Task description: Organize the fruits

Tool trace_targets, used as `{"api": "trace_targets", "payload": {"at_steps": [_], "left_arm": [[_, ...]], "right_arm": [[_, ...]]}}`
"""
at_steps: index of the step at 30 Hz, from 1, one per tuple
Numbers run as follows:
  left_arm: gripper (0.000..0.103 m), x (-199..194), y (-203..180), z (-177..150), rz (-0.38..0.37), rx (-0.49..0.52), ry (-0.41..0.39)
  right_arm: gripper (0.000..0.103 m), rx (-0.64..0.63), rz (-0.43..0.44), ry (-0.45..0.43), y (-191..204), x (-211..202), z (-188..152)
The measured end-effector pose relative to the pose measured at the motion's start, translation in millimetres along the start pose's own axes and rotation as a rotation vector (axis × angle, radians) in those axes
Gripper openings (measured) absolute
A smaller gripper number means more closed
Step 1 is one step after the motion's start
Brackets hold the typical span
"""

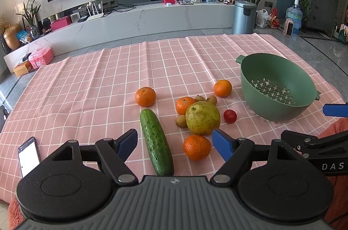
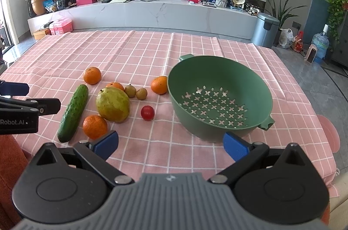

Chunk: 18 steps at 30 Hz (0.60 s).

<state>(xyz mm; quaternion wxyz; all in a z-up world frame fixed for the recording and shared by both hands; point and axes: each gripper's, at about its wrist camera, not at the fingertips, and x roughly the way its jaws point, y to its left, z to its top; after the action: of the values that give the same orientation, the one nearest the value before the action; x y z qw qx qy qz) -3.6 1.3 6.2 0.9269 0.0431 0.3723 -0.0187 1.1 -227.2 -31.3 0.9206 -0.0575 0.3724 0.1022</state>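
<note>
On the pink checked cloth lie a cucumber, a yellow-green pear, several oranges, the nearest one, a red tomato and small brown fruits. An empty green colander stands to their right. My left gripper is open and empty just before the cucumber and nearest orange. My right gripper is open and empty, near the colander's front.
A phone lies on the cloth at the near left. A pink round object sits at the table's right edge. Behind the table are a white TV bench and a bin.
</note>
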Motion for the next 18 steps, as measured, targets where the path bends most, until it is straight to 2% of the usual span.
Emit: {"api": "trace_targets", "payload": {"at_steps": [18], "left_arm": [[0.091,-0.8,0.4,0.8,-0.002,-0.001,0.000]], "right_arm": [[0.099,0.011,-0.011,-0.001,-1.0,-0.8,1.3]]}}
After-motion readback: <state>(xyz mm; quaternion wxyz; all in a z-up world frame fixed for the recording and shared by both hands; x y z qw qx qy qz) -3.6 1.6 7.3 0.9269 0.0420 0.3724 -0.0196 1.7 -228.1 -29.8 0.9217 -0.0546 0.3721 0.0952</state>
